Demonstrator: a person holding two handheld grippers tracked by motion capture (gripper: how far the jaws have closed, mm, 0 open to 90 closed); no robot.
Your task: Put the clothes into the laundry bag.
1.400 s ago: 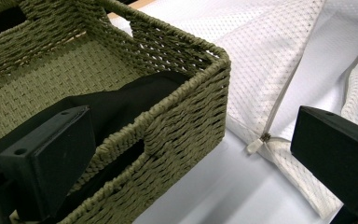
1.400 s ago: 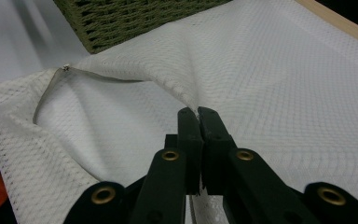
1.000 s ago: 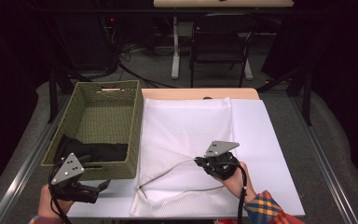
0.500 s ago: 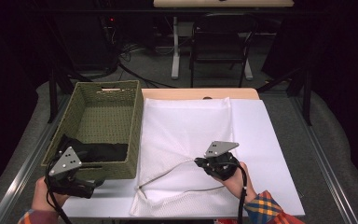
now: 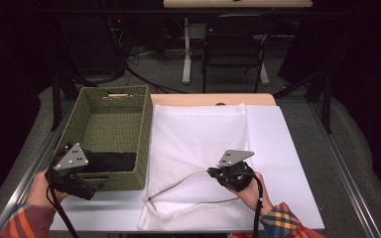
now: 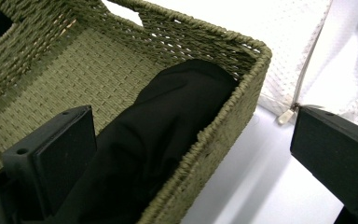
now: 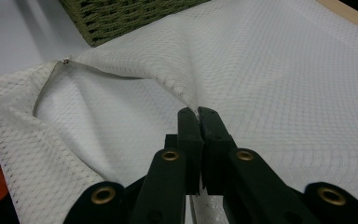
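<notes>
Bag-opening step: right gripper pinches mesh laundry bag rim, left gripper gapes over black garment in basket; nxt, grab it.

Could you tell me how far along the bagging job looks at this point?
Done: the mesh bag is unzipped, its mouth lifted by the right claw, shut on its edge. In hand: the open left claw straddles the basket wall by the black garment. Left: grasping it and bagging it.

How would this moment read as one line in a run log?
right claw: shut on bag edge, holding it open | left claw: open, astride basket wall | black cloth: in basket
</notes>
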